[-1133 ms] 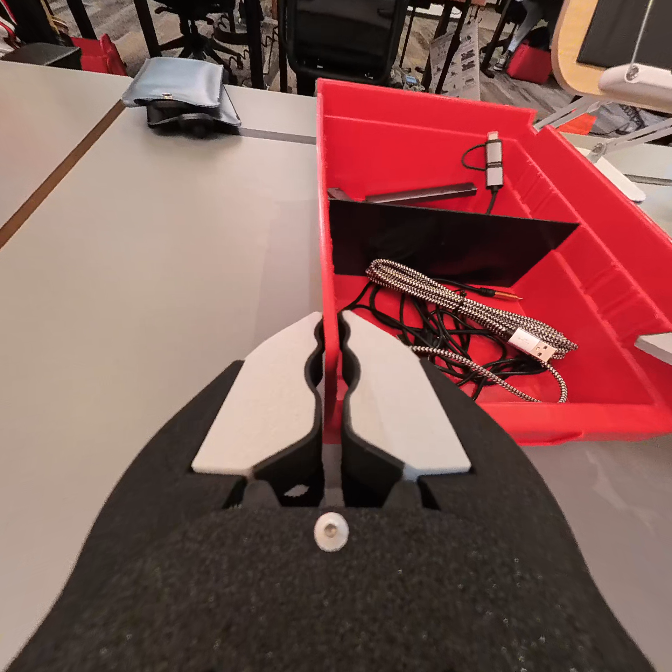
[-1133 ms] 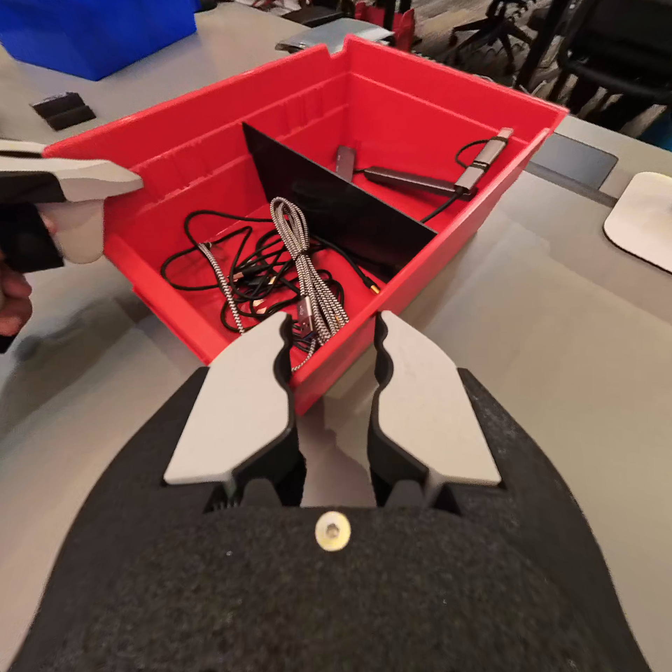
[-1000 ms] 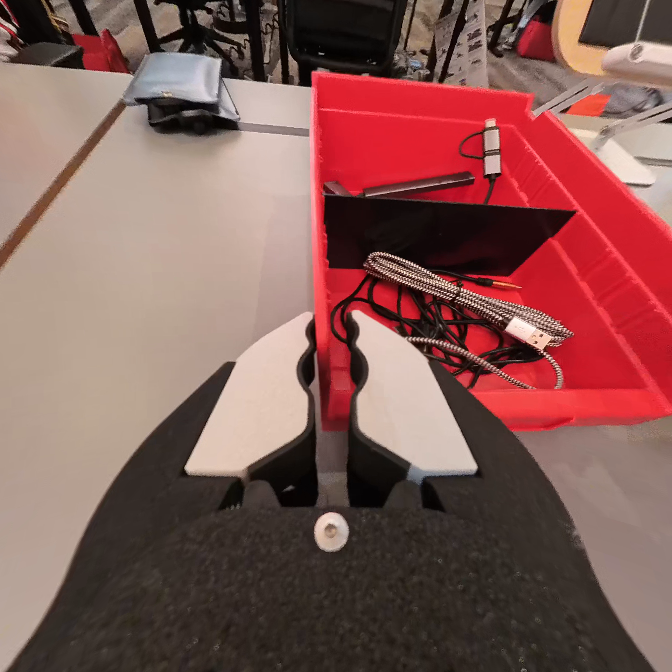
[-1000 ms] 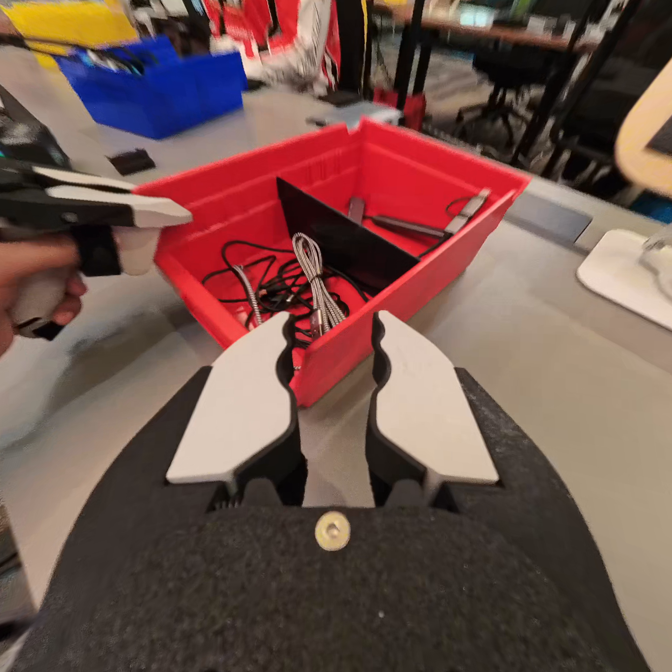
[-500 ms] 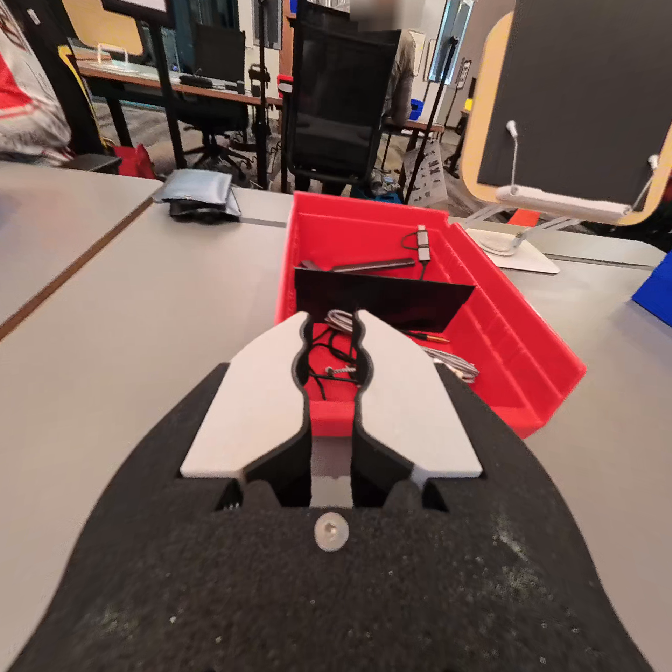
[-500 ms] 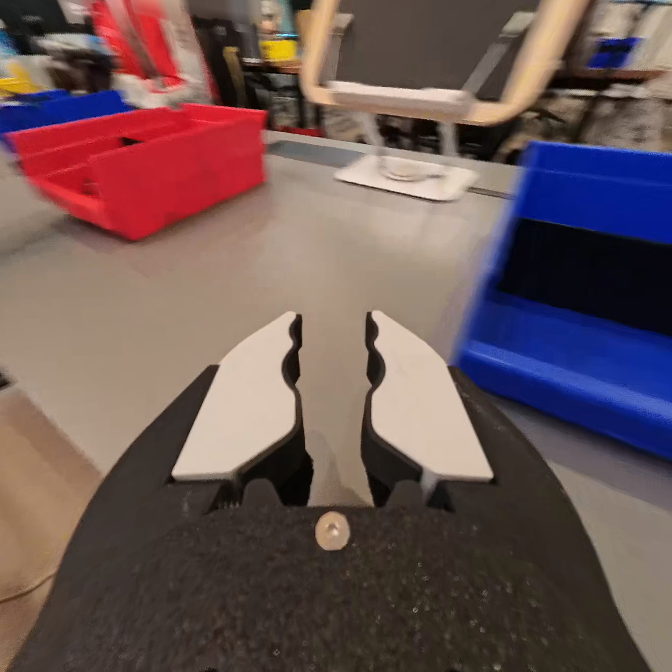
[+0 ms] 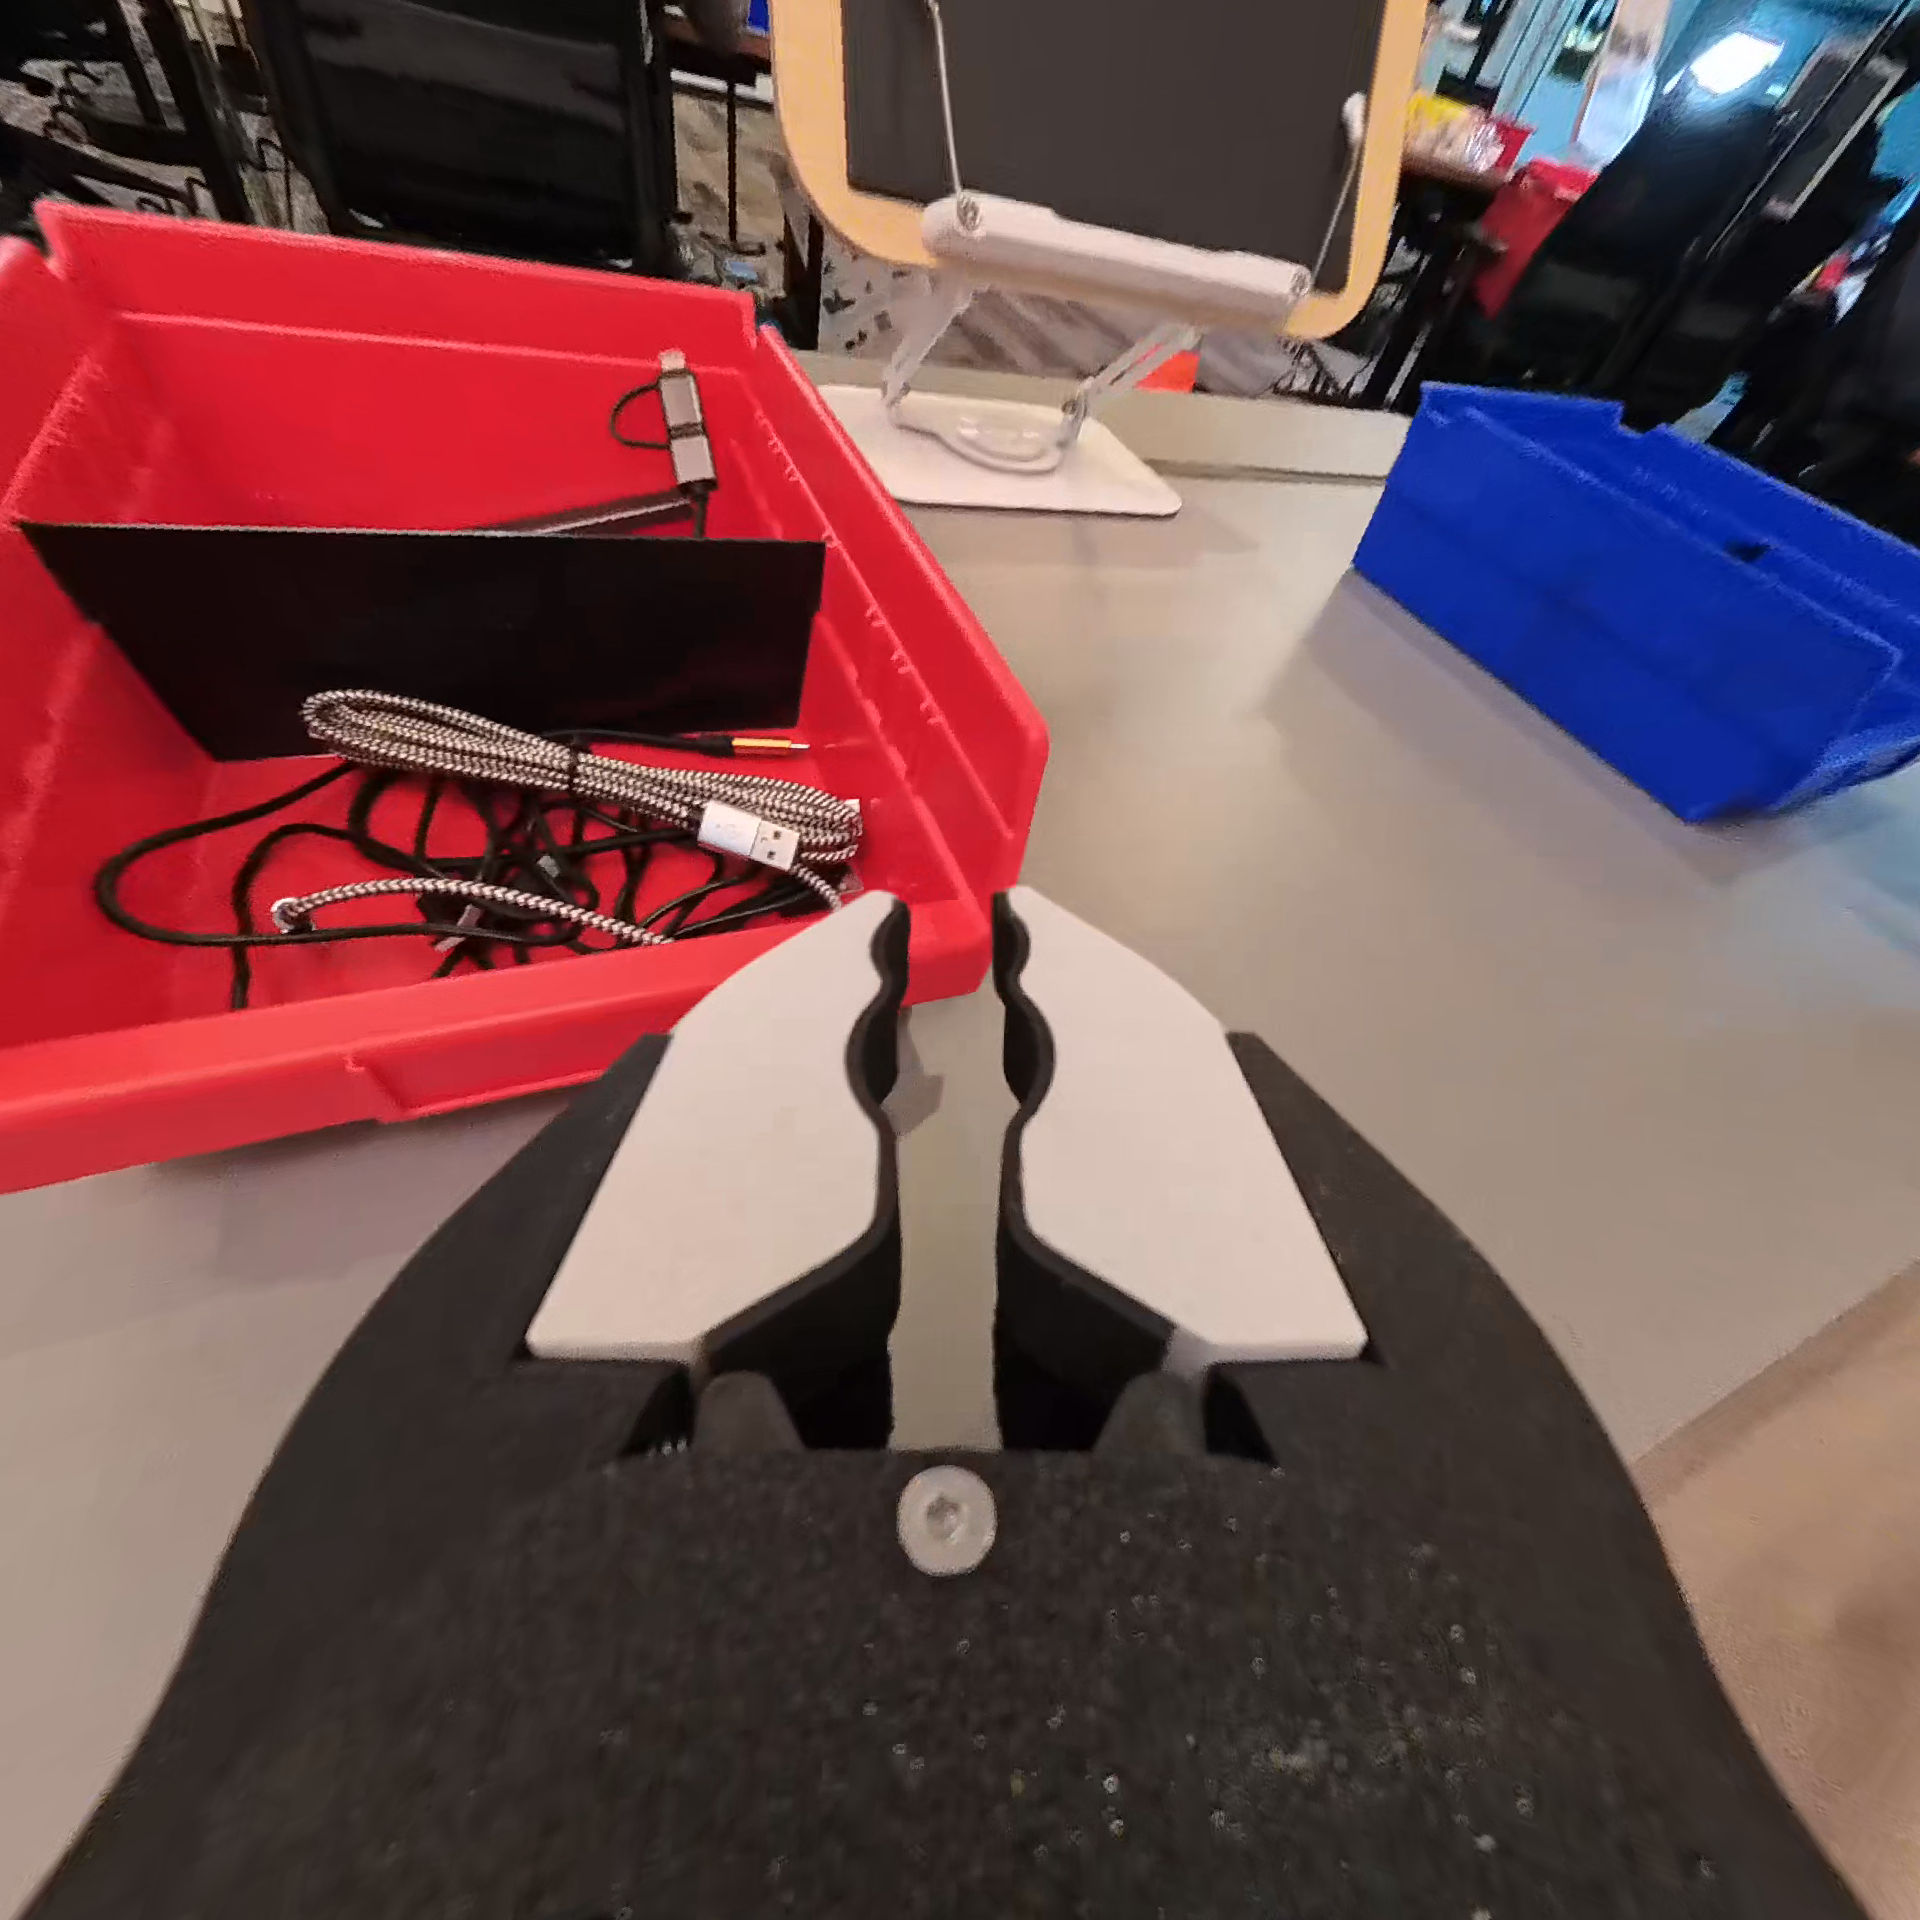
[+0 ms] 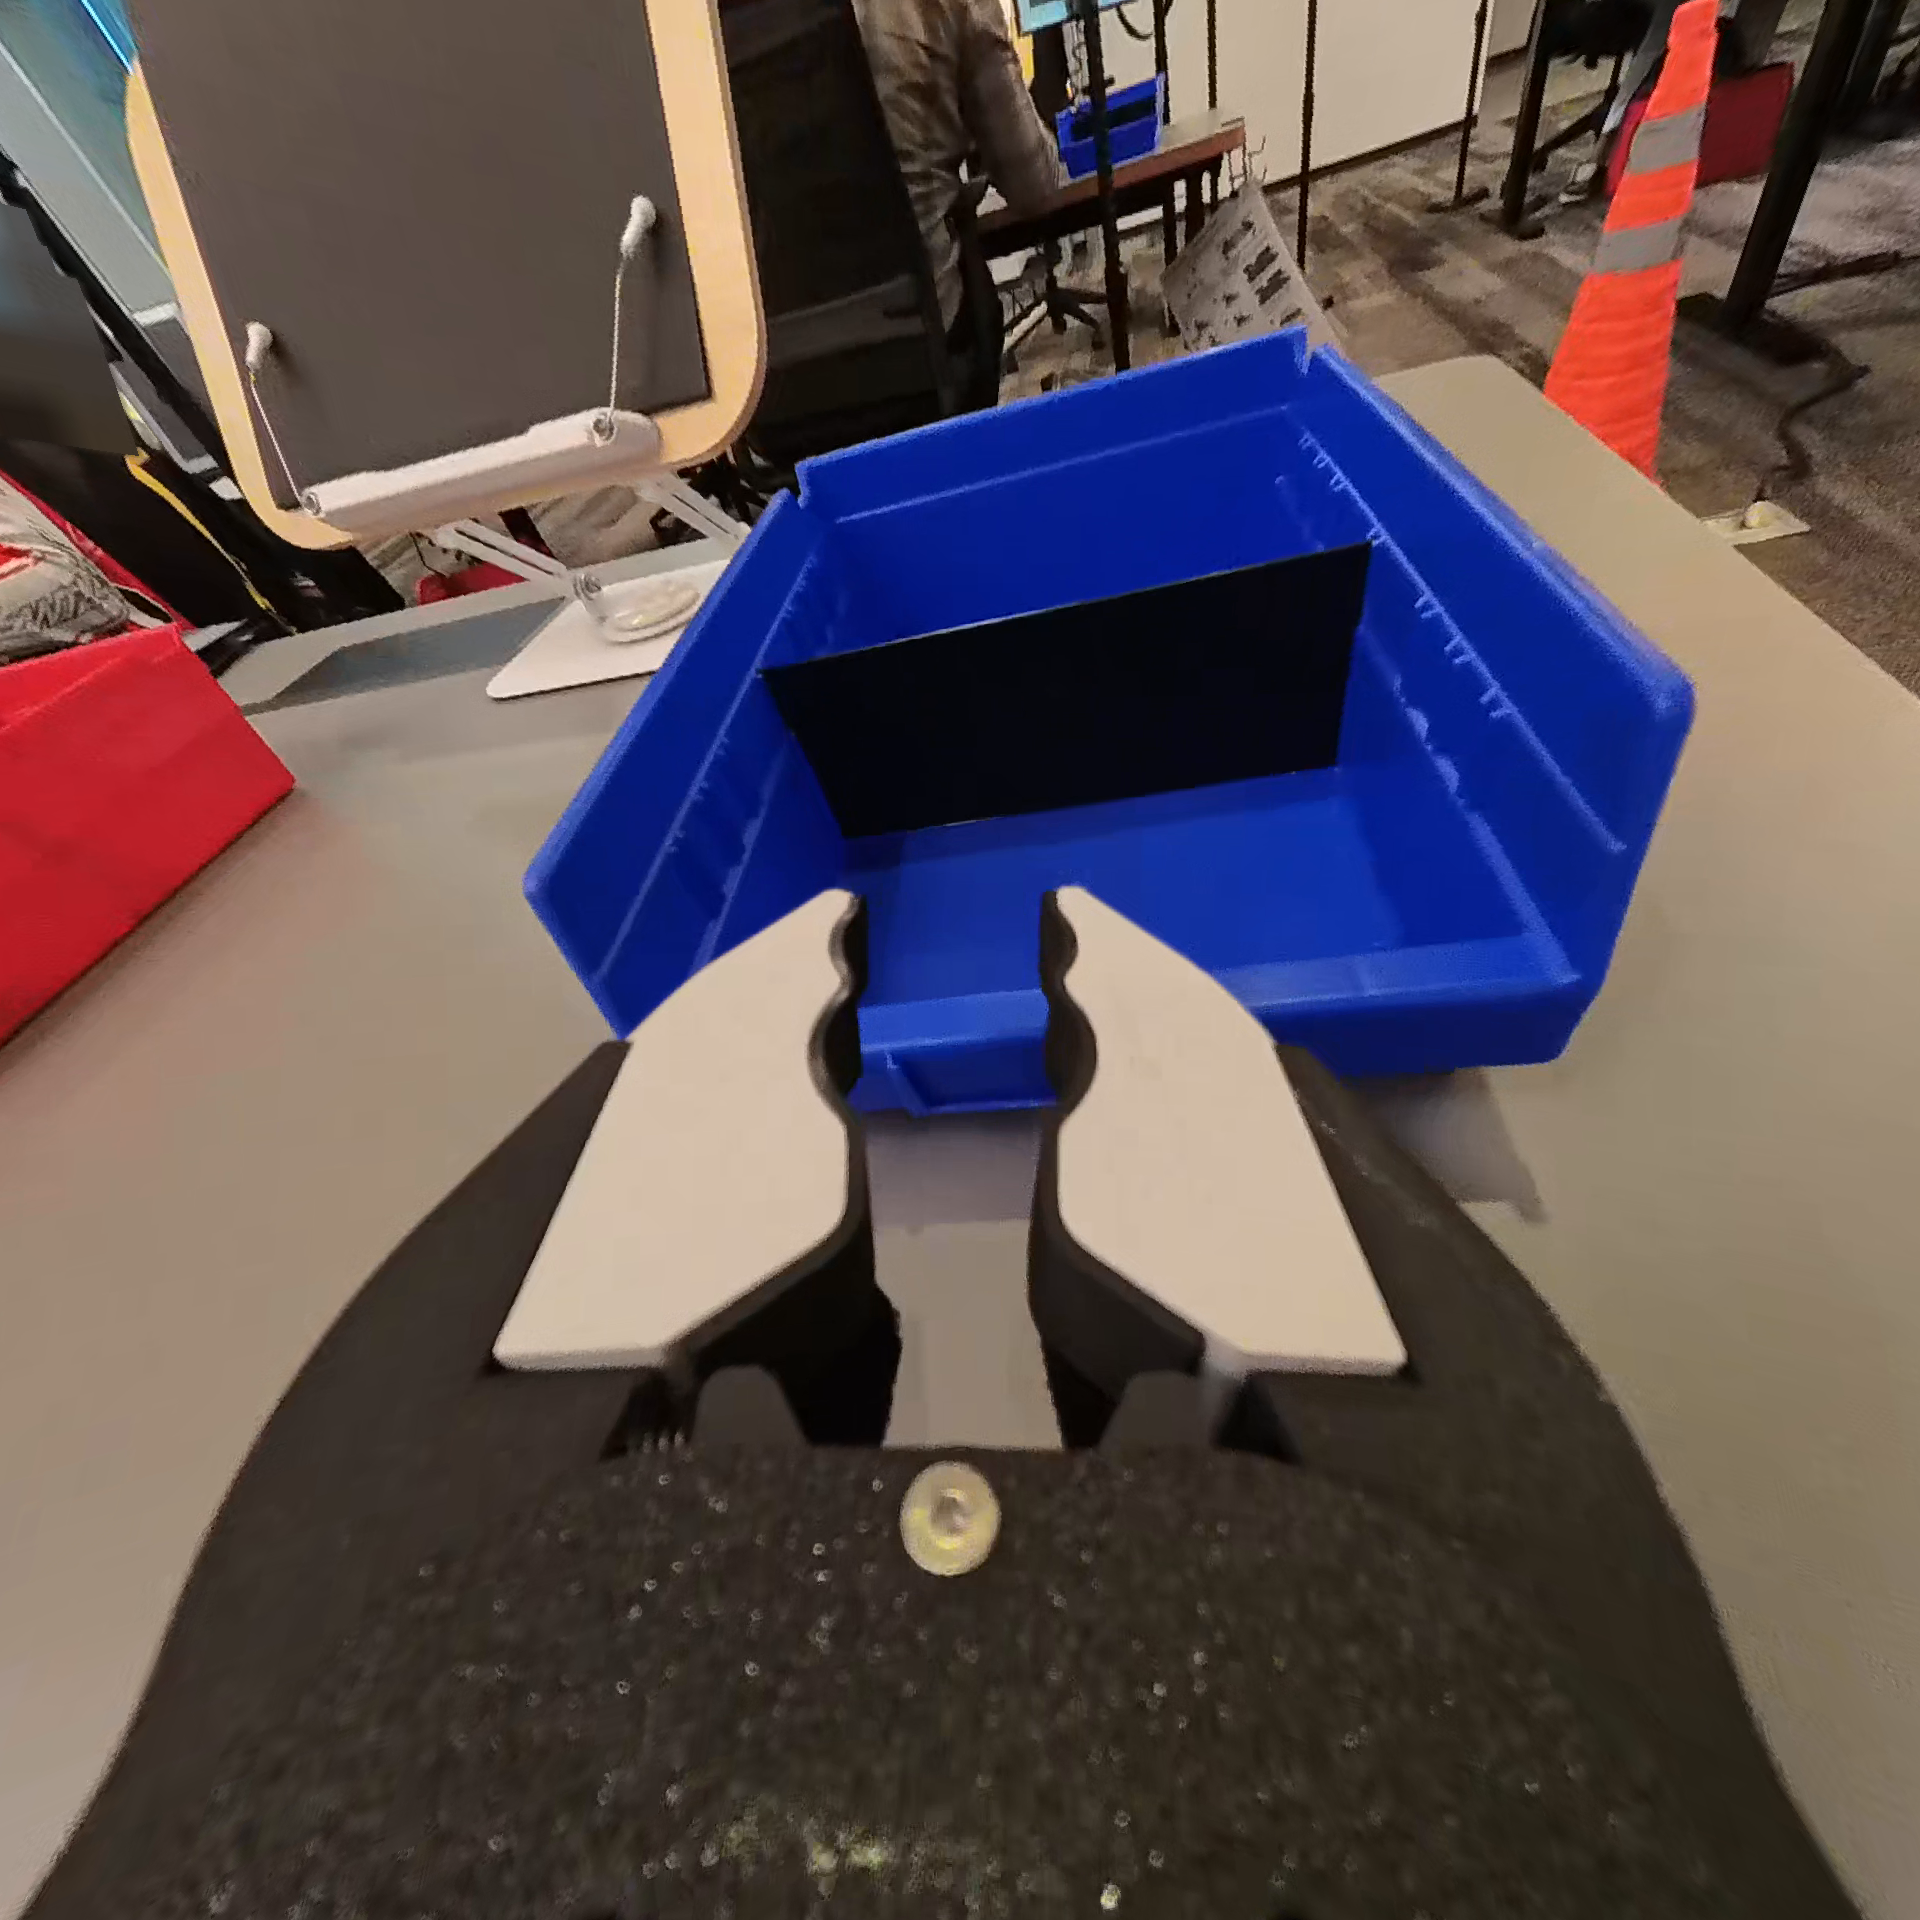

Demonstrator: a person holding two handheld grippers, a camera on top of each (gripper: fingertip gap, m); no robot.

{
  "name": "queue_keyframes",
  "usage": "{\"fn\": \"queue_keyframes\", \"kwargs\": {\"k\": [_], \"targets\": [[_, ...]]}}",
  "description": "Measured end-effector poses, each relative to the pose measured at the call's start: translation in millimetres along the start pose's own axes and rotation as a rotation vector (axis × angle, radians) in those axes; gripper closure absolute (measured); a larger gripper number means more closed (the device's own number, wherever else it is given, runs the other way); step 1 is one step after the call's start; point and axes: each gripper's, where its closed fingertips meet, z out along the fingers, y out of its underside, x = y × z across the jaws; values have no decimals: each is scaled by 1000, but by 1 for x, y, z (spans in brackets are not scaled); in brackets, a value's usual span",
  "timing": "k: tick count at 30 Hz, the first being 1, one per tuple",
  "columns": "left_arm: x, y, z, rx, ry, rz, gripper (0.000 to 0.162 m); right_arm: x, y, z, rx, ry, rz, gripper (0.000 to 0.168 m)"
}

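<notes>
My left gripper (image 7: 948, 906) is open and empty, its tips at the near right corner of a red bin (image 7: 499, 1049). The bin holds a black divider (image 7: 436, 634), a braided grey cable bundle (image 7: 582, 774), tangled black cables (image 7: 343, 873) and a grey adapter (image 7: 686, 436) at the back. My right gripper (image 8: 951, 902) is open and empty, just above the front wall of a blue bin (image 8: 1195, 997). That bin has a black divider (image 8: 1070, 696), and the part of it in view is bare. The blue bin also shows in the left wrist view (image 7: 1662, 623).
A grey table (image 7: 1299, 852) carries both bins. A dark panel with a pale wooden rim on a white stand (image 7: 1018, 457) stands behind them. The red bin's corner (image 8: 114, 790) shows at the left of the right wrist view. An orange cone (image 8: 1631, 249) and a seated person (image 8: 935, 135) are beyond the table. One gripper's finger ends stand about 55 centimetres off the other's.
My left gripper swung right, from the red bin's front wall to its near right corner. My right gripper swung right and came up square in front of the blue bin. Both stayed open.
</notes>
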Motion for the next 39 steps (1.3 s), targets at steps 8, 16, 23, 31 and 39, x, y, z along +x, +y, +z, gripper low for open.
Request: {"fn": "queue_keyframes", "kwargs": {"k": [8,16,23,31,39], "targets": [[-15,1,-2,-7,-1,-71,141,-15,7,2,-27,7,-127,135],[-13,3,1,-22,9,-55,141,-19,15,5,-75,-36,-76,137],[-13,3,1,-19,7,-54,143,-21,17,4,-95,-61,-45,142],[-16,-3,-1,28,-2,-69,146,-30,24,8,-129,-61,-98,142],[-14,-1,-3,14,-16,-65,141,-33,21,2,-102,-54,-115,142]]}}
